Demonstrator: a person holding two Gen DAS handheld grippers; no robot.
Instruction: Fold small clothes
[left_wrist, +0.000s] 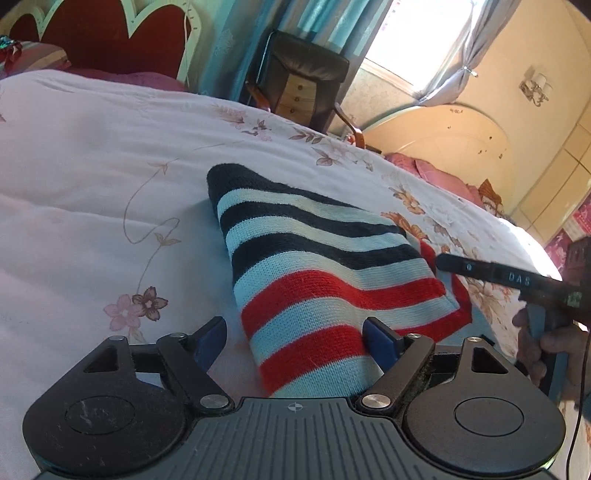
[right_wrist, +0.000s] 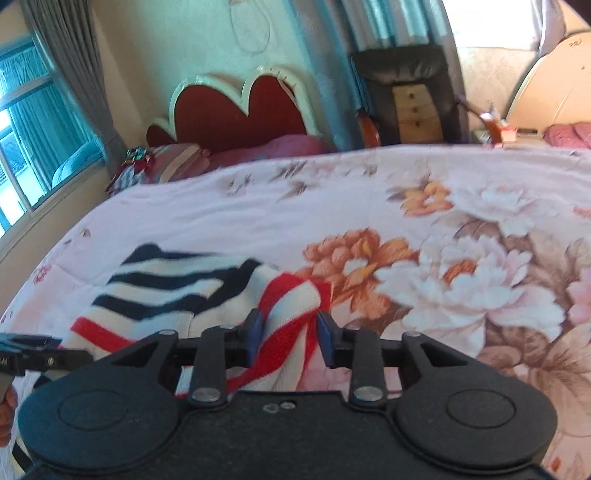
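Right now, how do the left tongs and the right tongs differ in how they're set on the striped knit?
The left tongs stand wide open, with the striped knit lying loose between them. The right tongs are much narrower and pinch a bunched fold of it. The left tongs straddle cloth lying flat on the bedspread, while the right tongs take a gathered corner. Both are at its red-striped end.

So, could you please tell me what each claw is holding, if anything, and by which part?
The right claw has the striped knit garment by its red-striped corner. The left claw stands open around the garment's near end, gripping nothing.
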